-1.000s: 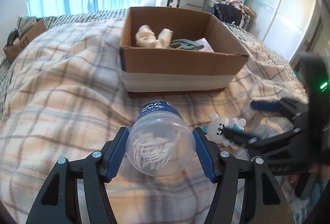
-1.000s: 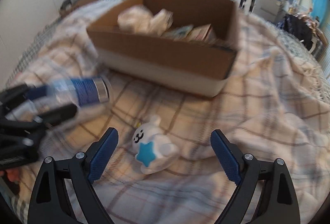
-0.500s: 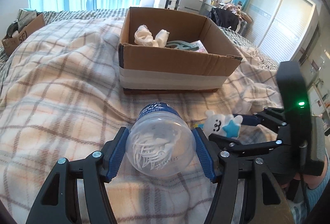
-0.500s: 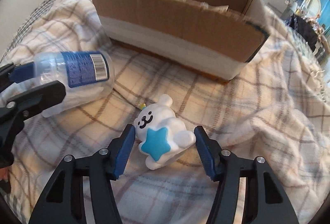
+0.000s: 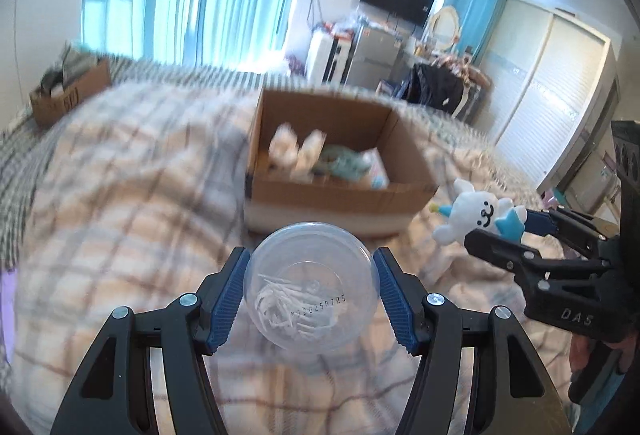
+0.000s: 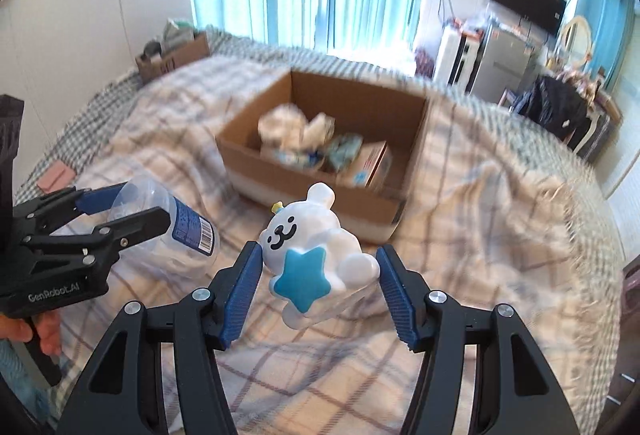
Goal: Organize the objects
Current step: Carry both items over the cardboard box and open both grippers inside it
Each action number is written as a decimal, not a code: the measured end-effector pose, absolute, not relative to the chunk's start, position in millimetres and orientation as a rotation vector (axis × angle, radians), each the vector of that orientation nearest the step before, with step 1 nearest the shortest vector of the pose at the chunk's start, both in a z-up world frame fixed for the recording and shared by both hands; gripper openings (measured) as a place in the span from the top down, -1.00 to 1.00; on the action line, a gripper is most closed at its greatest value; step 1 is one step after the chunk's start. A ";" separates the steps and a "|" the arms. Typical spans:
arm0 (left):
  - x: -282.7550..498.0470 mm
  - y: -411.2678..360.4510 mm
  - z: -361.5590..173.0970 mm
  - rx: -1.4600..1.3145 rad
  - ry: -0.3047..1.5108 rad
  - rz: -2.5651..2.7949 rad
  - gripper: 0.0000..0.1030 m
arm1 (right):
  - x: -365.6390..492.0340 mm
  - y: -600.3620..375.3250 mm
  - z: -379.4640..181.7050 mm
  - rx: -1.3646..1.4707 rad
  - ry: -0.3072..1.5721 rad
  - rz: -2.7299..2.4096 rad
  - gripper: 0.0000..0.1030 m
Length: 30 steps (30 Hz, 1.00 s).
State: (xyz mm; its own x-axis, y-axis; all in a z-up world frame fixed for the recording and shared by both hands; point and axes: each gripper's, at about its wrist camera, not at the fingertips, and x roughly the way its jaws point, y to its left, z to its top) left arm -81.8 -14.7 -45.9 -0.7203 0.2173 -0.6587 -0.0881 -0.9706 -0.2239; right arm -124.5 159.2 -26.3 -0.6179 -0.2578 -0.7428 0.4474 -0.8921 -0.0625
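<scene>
My left gripper (image 5: 310, 289) is shut on a clear plastic jar (image 5: 310, 291) with a blue label, held off the bed with its round base toward the camera. The same jar (image 6: 176, 231) shows at the left of the right wrist view. My right gripper (image 6: 318, 275) is shut on a white bear figure with a blue star (image 6: 312, 259), lifted above the blanket. That figure (image 5: 476, 215) appears at the right of the left wrist view. Beyond both stands an open cardboard box (image 5: 404, 155), whose wall (image 6: 416, 139) encloses white and teal items.
A plaid blanket (image 6: 500, 219) covers the bed. A smaller cardboard box (image 5: 68, 95) sits at the far left edge. A pink flat item (image 6: 58, 175) lies on the bed's left side. Curtains, a television and wardrobes stand beyond the bed.
My right gripper closed on the bear figure and lifted it off the blanket. My left gripper rose with the jar. Both now hang higher, with the box farther below.
</scene>
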 end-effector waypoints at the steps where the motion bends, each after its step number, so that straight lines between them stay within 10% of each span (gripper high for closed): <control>1: -85.5 -12.7 -35.1 -1.054 -0.258 2.767 -0.26 | -124.4 160.6 -19.6 1.069 0.339 -2.504 -0.14; 14: -165.9 -1.1 41.5 -0.852 -0.170 2.806 -0.26 | -183.5 155.1 63.3 0.871 0.316 -2.618 -0.14; 30: -275.7 -0.2 -24.0 -1.026 -0.123 2.778 -0.26 | -318.7 129.0 12.2 0.990 0.338 -2.615 -0.14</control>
State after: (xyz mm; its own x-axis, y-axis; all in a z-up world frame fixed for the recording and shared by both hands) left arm -275.7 -0.2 -24.0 -0.7467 0.1941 -0.6363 -0.1370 -0.9809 -0.1384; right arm -318.7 129.0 12.2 -0.7069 -0.2145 -0.6740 0.3791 -0.9194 -0.1049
